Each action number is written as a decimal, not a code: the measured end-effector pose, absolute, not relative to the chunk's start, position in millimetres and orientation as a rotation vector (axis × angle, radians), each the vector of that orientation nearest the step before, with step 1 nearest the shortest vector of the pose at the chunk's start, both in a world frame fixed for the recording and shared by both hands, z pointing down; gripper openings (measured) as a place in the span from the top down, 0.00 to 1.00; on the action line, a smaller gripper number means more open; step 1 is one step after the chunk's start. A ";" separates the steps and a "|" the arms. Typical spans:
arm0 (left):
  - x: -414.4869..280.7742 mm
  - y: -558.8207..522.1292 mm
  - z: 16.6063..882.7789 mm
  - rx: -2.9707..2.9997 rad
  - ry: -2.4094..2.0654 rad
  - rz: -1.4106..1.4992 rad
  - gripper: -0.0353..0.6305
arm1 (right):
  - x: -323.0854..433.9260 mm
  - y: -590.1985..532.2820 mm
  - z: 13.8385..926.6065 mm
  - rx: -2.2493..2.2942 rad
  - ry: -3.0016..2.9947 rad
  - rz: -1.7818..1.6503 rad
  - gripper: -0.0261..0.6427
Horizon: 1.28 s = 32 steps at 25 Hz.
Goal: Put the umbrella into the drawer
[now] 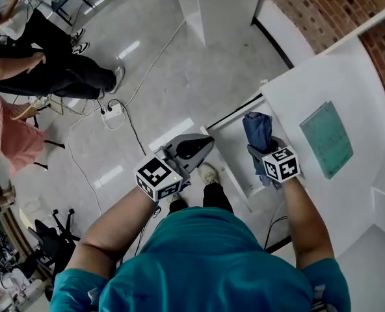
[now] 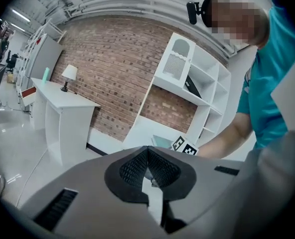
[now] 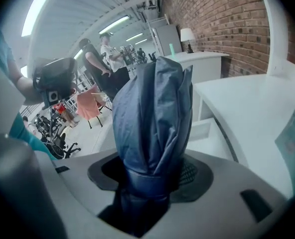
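The folded dark blue umbrella (image 1: 257,130) is clamped in my right gripper (image 1: 263,152), which is shut on its lower part. It hangs over the open white drawer (image 1: 233,149) pulled out of the curved white desk (image 1: 348,90). In the right gripper view the umbrella (image 3: 152,113) stands up between the pads and hides most of the right gripper (image 3: 150,178). My left gripper (image 1: 204,145) is just left of the drawer, over the floor, with its jaws together and nothing in them. In its own view the left gripper (image 2: 150,176) has its pads meeting.
A teal booklet (image 1: 327,138) lies on the desk to the right of the drawer. A white cabinet (image 1: 218,5) stands at the top. A power strip (image 1: 112,116) and cables lie on the floor, and people (image 1: 43,64) are at the upper left. My shoe (image 1: 209,173) is beside the drawer.
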<state>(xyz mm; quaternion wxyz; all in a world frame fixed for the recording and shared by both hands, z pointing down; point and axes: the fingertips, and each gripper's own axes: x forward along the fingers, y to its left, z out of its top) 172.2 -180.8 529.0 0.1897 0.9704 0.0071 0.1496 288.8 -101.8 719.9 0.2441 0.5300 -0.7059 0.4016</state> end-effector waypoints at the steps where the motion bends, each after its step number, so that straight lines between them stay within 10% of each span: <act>1: 175.9 -178.8 531.1 2.727 0.034 0.427 0.92 | 292.0 -98.2 730.2 1.451 -1.907 1.121 0.59; 32: 188.5 -170.7 572.4 2.677 0.101 0.543 0.92 | 340.9 -96.4 879.6 1.608 -1.468 1.509 0.59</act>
